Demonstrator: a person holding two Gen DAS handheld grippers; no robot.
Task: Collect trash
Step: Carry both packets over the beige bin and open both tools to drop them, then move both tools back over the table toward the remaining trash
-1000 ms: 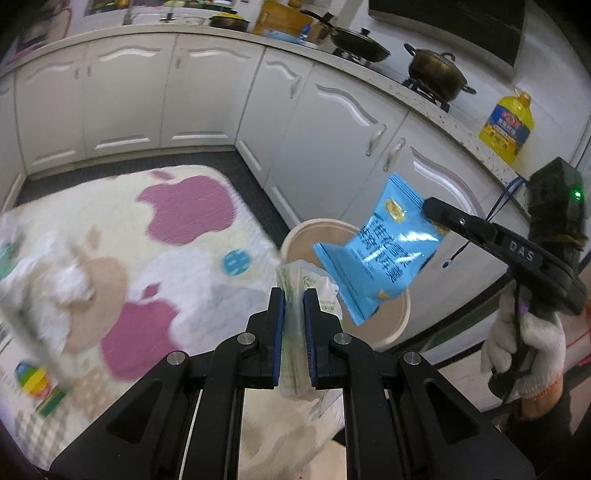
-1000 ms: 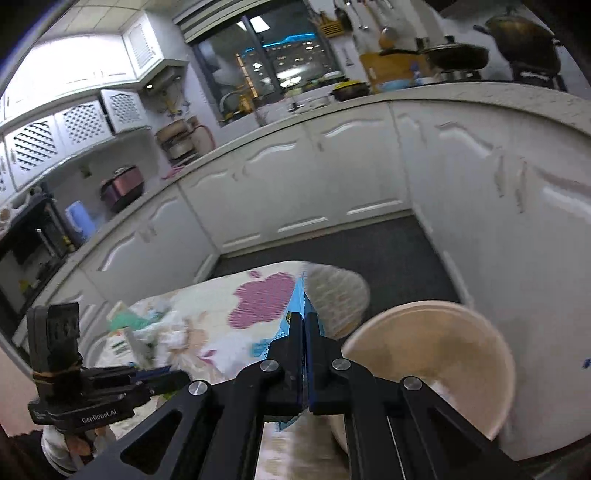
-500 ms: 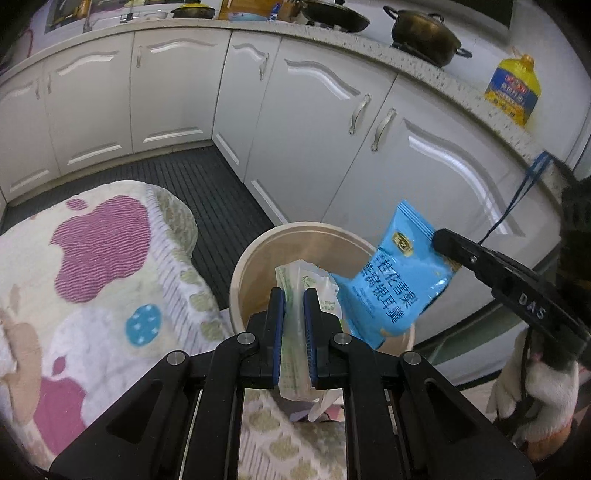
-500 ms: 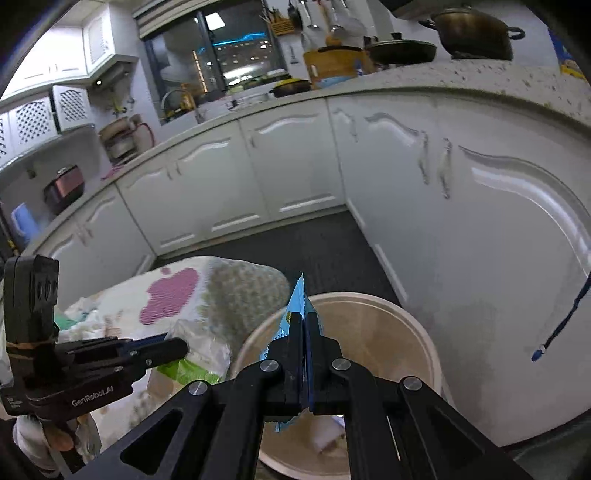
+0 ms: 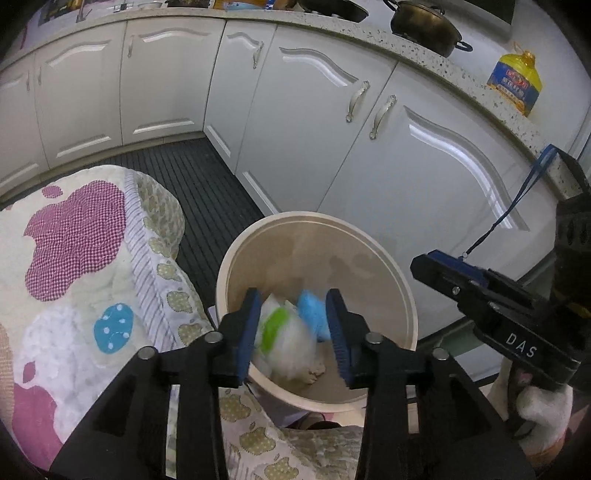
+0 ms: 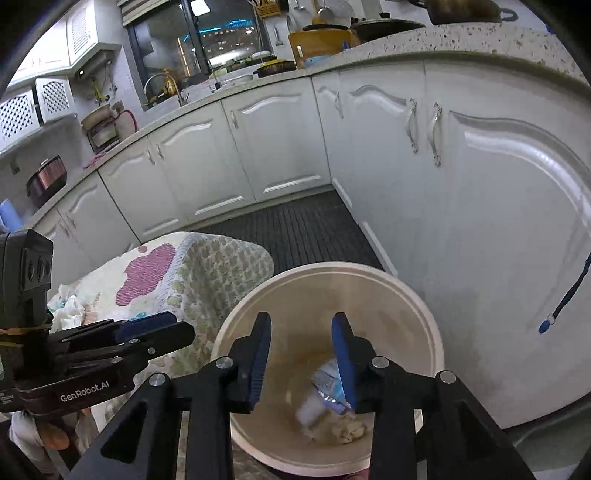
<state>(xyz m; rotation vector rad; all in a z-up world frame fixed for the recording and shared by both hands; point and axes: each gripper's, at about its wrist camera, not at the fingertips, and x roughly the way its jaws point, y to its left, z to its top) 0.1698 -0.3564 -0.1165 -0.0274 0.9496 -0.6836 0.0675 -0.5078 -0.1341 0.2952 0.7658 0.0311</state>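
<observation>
White kitchen cabinets (image 5: 303, 122) curve round a dark slatted floor (image 5: 192, 177), and nearest the cameras both claws hang over a cream bin (image 5: 402, 295) that stands beside a table draped in a patterned cloth (image 5: 85, 258). Closest in, the left claw (image 5: 293, 332) has just been opening: its blue pads stand spread, and the white-and-green wrapper (image 5: 280, 332), blurred as if falling, is below them inside the bin and not pinched. Just beside it drops the blue snack bag (image 5: 312, 314). The right claw (image 6: 301, 360) has likewise just been opening, its pads apart with nothing pressed between them; through that gap the blue bag (image 6: 328, 384) shows low in the bin near a pale crumpled lump at the bottom. Both pieces therefore look delivered. Farther off, on the cloth behind the left claw in the right wrist view, white crumpled tissue (image 6: 68, 308) lies on the table, so more trash seems left to fetch. Beyond, a yellow oil bottle (image 5: 515, 83) and a dark pot (image 5: 424, 26) sit on the worktop.
</observation>
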